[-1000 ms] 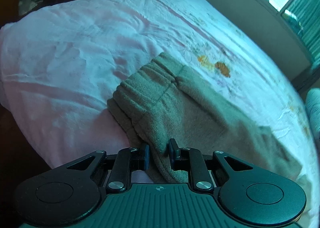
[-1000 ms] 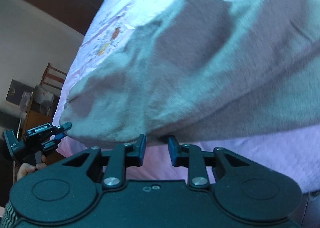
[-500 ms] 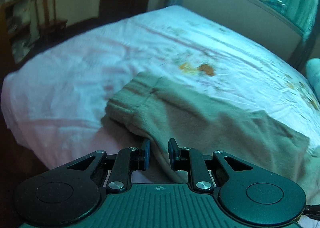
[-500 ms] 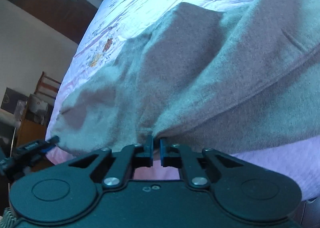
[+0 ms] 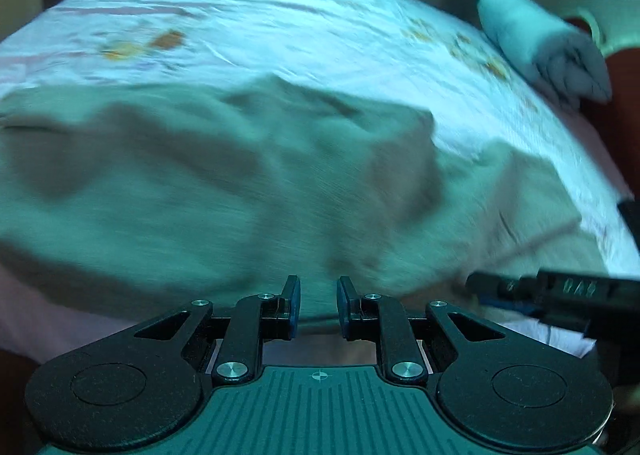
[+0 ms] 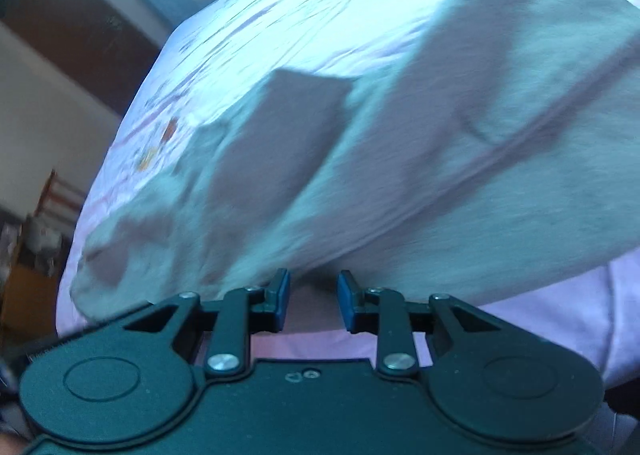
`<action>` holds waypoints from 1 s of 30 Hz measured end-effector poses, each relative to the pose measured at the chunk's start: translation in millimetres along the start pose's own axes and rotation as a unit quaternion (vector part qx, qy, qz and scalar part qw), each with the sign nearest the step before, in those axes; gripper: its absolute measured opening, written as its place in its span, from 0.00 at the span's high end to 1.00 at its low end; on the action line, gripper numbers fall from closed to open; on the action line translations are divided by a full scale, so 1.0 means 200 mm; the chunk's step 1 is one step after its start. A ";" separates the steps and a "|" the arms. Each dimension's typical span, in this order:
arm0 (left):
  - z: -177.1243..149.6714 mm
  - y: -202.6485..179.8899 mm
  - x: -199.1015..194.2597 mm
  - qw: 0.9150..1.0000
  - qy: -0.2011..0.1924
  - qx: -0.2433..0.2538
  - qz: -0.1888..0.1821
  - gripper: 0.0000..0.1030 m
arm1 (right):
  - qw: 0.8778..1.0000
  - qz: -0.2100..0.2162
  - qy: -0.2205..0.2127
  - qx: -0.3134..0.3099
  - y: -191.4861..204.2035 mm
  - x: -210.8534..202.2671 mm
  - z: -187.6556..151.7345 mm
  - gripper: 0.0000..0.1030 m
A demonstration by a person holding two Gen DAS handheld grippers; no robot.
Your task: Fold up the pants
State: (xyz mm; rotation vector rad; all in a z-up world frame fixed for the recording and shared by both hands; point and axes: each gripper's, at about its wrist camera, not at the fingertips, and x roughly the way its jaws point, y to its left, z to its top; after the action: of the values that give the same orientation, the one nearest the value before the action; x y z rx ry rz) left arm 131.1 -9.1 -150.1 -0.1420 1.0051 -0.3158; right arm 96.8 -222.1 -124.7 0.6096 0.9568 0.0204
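Black plastic forms our left tool (image 5: 318,305), and the grey-beige pants (image 5: 248,191) bunch up right at its tips. The left view is smeared with blur, so the frame alone leaves the pinch unclear; we take the tool as pressed together on the near hem of the pants, with cloth filling the narrow space between its blue pads. Our right tool (image 6: 310,303) has its jaws opening; the hem of the pants lies just above the tips and the pads do not press on it. Pink sheet shows through the gap.

The pants lie rumpled across the near side of the bed (image 5: 320,15), with folds raised into ridges and one flap standing up toward the middle. In the left view the right tool (image 5: 560,295) pokes in from the lower right, close to the hem. Beyond the pants the pale bed sheet carries small orange flower prints. A rolled light blanket (image 5: 548,51) rests at the far right edge of the bed.
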 end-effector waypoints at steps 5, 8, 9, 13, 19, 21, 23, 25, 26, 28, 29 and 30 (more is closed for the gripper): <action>-0.02 0.00 0.14 0.998 0.040 -0.045 0.012 0.82 | 0.999 -0.020 -0.010 0.050 -0.17 -0.04 0.07 0.78; -0.02 0.00 0.13 0.998 0.043 -0.046 0.012 0.82 | 0.996 -0.029 -0.009 0.078 -0.25 -0.04 0.11 0.80; -0.03 0.01 0.13 0.998 0.043 -0.047 0.011 0.82 | 0.995 -0.034 -0.016 0.088 -0.28 -0.04 0.12 0.80; -0.04 0.01 0.13 0.998 0.040 -0.047 0.011 0.82 | 0.989 -0.071 -0.047 0.118 -0.34 -0.06 0.19 0.81; -0.02 -0.01 0.17 0.998 0.039 -0.046 0.009 0.82 | 0.980 -0.105 -0.040 0.167 -0.41 0.01 0.29 0.85; -0.02 0.00 0.16 0.998 0.039 -0.049 0.006 0.82 | 0.979 -0.105 -0.037 0.171 -0.40 0.04 0.32 0.87; -0.02 0.00 0.16 0.998 0.039 -0.049 0.005 0.82 | 0.981 -0.102 -0.040 0.159 -0.39 0.04 0.33 0.99; -0.03 0.01 0.15 0.998 0.039 -0.051 0.003 0.82 | 0.982 -0.101 -0.049 0.150 -0.40 0.00 0.29 1.00; -0.03 0.01 0.16 0.998 0.039 -0.051 0.003 0.82 | 0.983 -0.102 -0.056 0.145 -0.39 -0.02 0.27 1.00; -0.02 0.01 0.16 0.998 0.039 -0.051 0.001 0.82 | 0.984 -0.107 -0.069 0.125 -0.37 -0.07 0.25 1.00; -0.03 0.01 0.16 0.998 0.039 -0.050 0.001 0.82 | 0.984 -0.109 -0.076 0.115 -0.36 -0.09 0.22 1.00; -0.03 0.01 0.16 0.998 0.039 -0.050 0.000 0.82 | 0.984 -0.111 -0.080 0.110 -0.36 -0.12 0.20 1.00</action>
State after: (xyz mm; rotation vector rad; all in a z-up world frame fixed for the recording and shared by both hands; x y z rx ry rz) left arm 142.8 -16.3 -178.6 -0.2213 1.0994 -0.2726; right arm 95.6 -307.7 -125.0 0.6928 0.8717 -0.3329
